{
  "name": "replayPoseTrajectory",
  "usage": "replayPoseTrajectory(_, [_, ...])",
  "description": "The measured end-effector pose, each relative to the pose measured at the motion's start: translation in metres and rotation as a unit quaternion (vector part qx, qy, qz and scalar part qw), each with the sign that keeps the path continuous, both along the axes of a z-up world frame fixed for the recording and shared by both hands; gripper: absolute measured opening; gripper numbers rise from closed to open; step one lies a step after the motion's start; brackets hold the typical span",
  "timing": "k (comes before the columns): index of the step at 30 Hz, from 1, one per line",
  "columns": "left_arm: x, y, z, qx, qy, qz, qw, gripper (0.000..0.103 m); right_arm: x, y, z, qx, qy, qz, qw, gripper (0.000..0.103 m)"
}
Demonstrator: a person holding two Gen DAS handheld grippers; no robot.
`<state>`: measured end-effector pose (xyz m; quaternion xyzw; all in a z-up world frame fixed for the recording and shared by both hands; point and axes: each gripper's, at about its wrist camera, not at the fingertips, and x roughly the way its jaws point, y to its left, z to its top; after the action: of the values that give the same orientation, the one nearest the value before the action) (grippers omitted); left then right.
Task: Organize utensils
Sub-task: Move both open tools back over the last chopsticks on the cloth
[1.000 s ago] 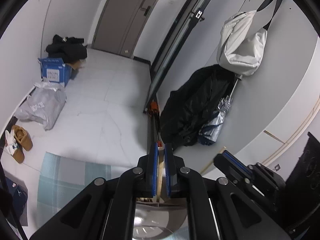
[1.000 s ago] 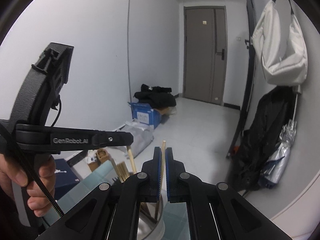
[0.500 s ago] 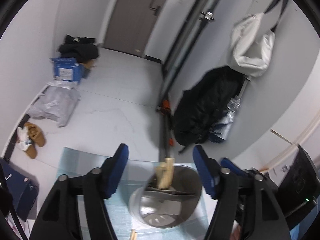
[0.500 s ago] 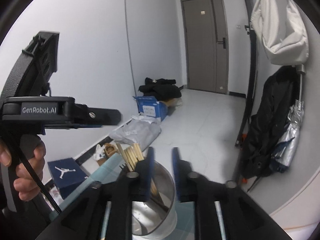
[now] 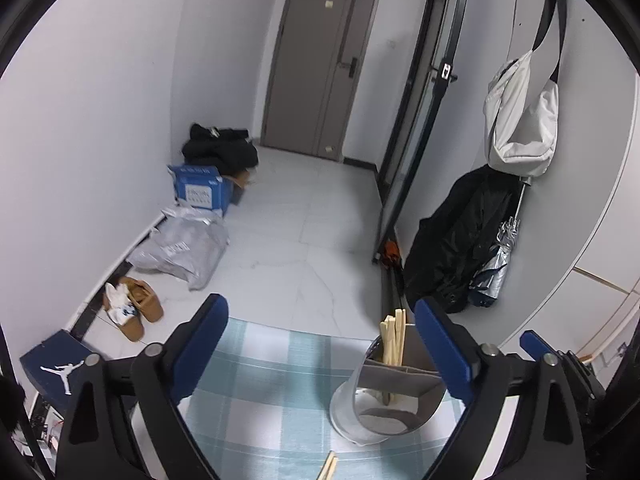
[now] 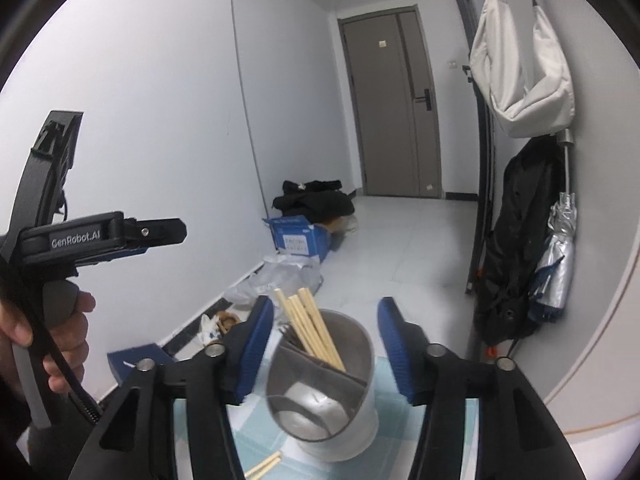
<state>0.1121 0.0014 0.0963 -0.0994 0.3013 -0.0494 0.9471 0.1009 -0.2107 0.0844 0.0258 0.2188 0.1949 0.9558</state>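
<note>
The round shiny metal cup (image 6: 324,404) stands on the blue and white checked cloth (image 5: 260,392) on the surface. Long pale wooden chopsticks (image 6: 310,330) lean inside it. Both claws have just been opening. The left claw (image 5: 320,348) is wide open and holds nothing. The right claw (image 6: 326,344) is open too, with the cup between its blue pads, not squeezed.

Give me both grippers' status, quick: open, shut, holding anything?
Left gripper: jaws just opened wide, nothing between them.
Right gripper: jaws just opened, holding nothing; chopsticks stand free in the metal utensil holder.
</note>
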Motion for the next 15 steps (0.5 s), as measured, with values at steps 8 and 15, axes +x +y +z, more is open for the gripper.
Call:
replayPoseTrajectory(8, [-0.033, 0.007, -0.009, 0.021, -0.026, 0.022, 0.9992, 0.102, -0.034, 0.01, -0.006, 0.009, -0.009, -0.01, 1.0, 0.075])
replayPoseTrajectory(15, [-0.056, 0.007, -0.027, 0.031, -0.027, 0.014, 0.9991, 0.102, -0.056, 0.018, -0.024, 0.006, 0.005, -0.013, 1.0, 0.08])
